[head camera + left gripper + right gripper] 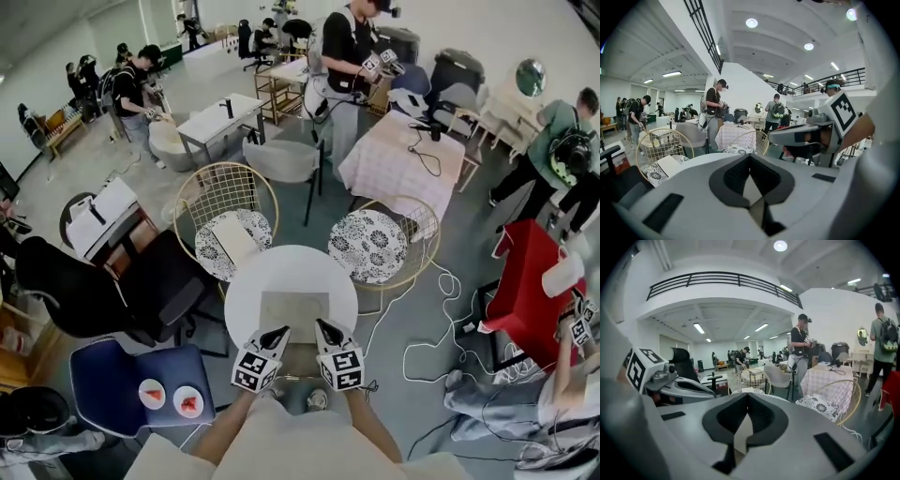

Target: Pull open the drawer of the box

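A flat beige box (293, 309) lies on a small round white table (248, 281) in the head view; I cannot make out its drawer. Both grippers hover side by side over the table's near edge, just short of the box and pointing at it. My left gripper (278, 334) is shut with nothing held. My right gripper (323, 326) is shut and empty too. In the left gripper view the black pads (733, 176) meet at their tips, and the right gripper (806, 135) shows alongside. The right gripper view shows its pads (761, 416) closed, with the left gripper (686, 385) beside them.
Two gold wire chairs with patterned cushions (228, 242) (372, 246) stand behind the table. A black chair (141, 281) and a blue seat with two plates (141, 384) are on the left. A red stand (525, 281) and floor cables (441, 337) are on the right. Several people work further off.
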A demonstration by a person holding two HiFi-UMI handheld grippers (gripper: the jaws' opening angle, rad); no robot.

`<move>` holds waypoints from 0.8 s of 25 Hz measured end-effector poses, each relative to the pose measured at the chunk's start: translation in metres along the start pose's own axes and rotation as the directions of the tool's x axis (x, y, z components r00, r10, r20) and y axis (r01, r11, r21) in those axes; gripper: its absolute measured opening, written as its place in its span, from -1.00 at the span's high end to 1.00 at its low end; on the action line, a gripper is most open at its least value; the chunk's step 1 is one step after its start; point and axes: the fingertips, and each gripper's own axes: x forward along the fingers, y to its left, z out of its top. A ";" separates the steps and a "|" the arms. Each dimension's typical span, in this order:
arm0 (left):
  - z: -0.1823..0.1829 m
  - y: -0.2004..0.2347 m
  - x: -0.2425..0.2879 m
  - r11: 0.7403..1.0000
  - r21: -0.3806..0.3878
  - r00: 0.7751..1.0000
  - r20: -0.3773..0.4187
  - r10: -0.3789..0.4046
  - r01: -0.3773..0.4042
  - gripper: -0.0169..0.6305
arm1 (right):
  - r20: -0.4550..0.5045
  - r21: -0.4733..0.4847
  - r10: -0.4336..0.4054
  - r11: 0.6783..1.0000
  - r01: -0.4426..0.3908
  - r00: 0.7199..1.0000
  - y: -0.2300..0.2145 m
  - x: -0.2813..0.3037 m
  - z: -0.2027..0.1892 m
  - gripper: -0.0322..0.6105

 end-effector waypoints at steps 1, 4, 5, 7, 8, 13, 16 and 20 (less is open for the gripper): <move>-0.001 -0.004 -0.001 1.000 0.001 1.000 0.002 0.003 -0.003 0.91 | -0.008 -0.033 0.009 0.999 -0.009 1.000 0.002 -0.001 -0.001 0.85; -0.008 -0.016 -0.006 1.000 -0.015 1.000 0.000 0.021 -0.021 0.91 | -0.042 -0.115 0.049 0.992 -0.054 0.998 0.015 -0.005 -0.011 0.85; -0.011 -0.020 -0.008 0.999 -0.021 1.000 -0.001 0.029 -0.029 0.91 | -0.050 -0.134 0.069 0.988 -0.076 0.996 0.022 -0.008 -0.015 0.85; -0.014 -0.025 -0.013 0.999 -0.029 0.999 0.003 0.044 -0.044 0.91 | -0.054 -0.150 0.100 0.983 -0.107 0.994 0.032 -0.014 -0.020 0.85; -0.015 -0.028 -0.016 0.998 -0.031 0.999 0.005 0.051 -0.051 0.91 | -0.052 -0.148 0.109 0.982 -0.116 0.993 0.034 -0.017 -0.022 0.85; -0.019 -0.041 -0.029 0.996 -0.040 0.997 0.012 0.075 -0.075 0.91 | -0.028 -0.127 0.122 0.984 -0.125 0.992 0.039 -0.031 -0.025 0.85; -0.023 -0.052 -0.035 0.996 -0.052 0.997 0.013 0.075 -0.074 0.91 | -0.010 -0.120 0.110 0.987 -0.110 0.994 0.041 -0.041 -0.021 0.85; -0.028 -0.069 -0.048 0.996 -0.060 0.998 0.026 0.063 -0.061 0.91 | -0.001 -0.125 0.092 0.988 -0.092 0.996 0.054 -0.058 -0.021 0.85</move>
